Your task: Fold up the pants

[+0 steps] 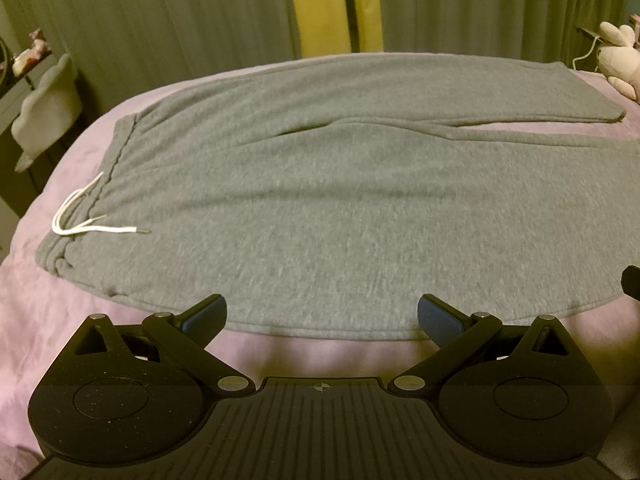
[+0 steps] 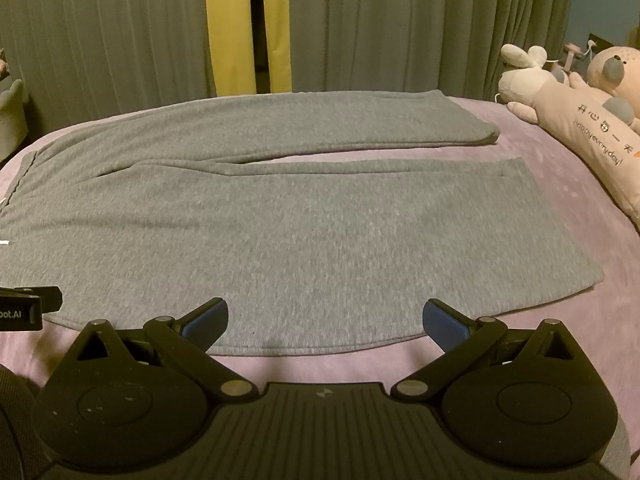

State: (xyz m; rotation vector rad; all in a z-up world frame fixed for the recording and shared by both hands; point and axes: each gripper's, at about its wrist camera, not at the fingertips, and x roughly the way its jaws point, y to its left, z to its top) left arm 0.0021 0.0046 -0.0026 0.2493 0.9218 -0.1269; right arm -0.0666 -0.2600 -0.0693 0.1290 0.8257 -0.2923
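Note:
Grey sweatpants (image 1: pixel 320 200) lie flat across a pink bed, waistband at the left with a white drawstring (image 1: pixel 86 220), both legs running to the right. My left gripper (image 1: pixel 322 318) hovers open over the near edge of the pants by the hip, nothing between its blue pads. In the right wrist view the same pants (image 2: pixel 300 220) show both leg ends; the near leg's hem (image 2: pixel 560 224) lies at the right. My right gripper (image 2: pixel 326 320) is open above the near leg's edge, empty.
The pink bedsheet (image 2: pixel 540 340) surrounds the pants. Plush toys (image 2: pixel 580 112) lie at the right end of the bed. Grey curtains (image 2: pixel 120 40) with a yellow strip hang behind. A pale chair (image 1: pixel 48 108) stands left of the bed. The other gripper's tip (image 2: pixel 28 304) shows at left.

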